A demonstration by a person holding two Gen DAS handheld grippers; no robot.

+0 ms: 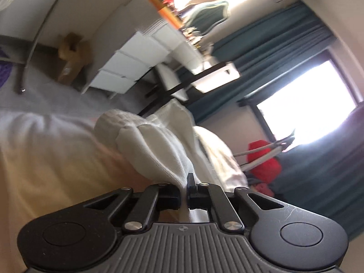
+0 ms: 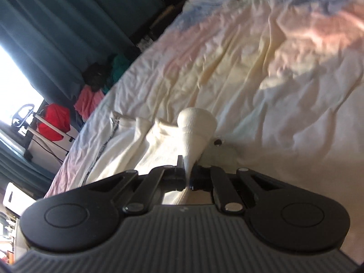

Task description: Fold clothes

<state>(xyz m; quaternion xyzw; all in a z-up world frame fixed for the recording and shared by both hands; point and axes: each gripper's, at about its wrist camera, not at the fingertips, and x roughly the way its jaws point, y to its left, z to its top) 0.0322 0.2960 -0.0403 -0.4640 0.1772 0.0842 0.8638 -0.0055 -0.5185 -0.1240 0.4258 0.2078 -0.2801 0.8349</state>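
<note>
The left gripper (image 1: 184, 190) is clamped on a bunched edge of a white garment (image 1: 154, 145), its jaws pressed together with the knit cloth squeezed into a narrow neck between them, and the right gripper (image 2: 187, 174) pinches another gathered piece of the same pale fabric (image 2: 195, 125), which balloons into a rounded cuff-like bulge just beyond its tips (a sleeve end, I would guess). Both grips sit close to the cloth's edges, presumably so the piece can be lifted and spread before a fold. The rest of the garment, with a zip (image 2: 102, 145) running down it, lies crumpled on the bed's pastel sheet (image 2: 261, 68) just beside the right tongs. Beyond the bed stand teal curtains (image 1: 273, 52), a white drawer unit (image 1: 127, 68) and a red heap (image 2: 53, 121) near the bright window (image 1: 307, 104)
</note>
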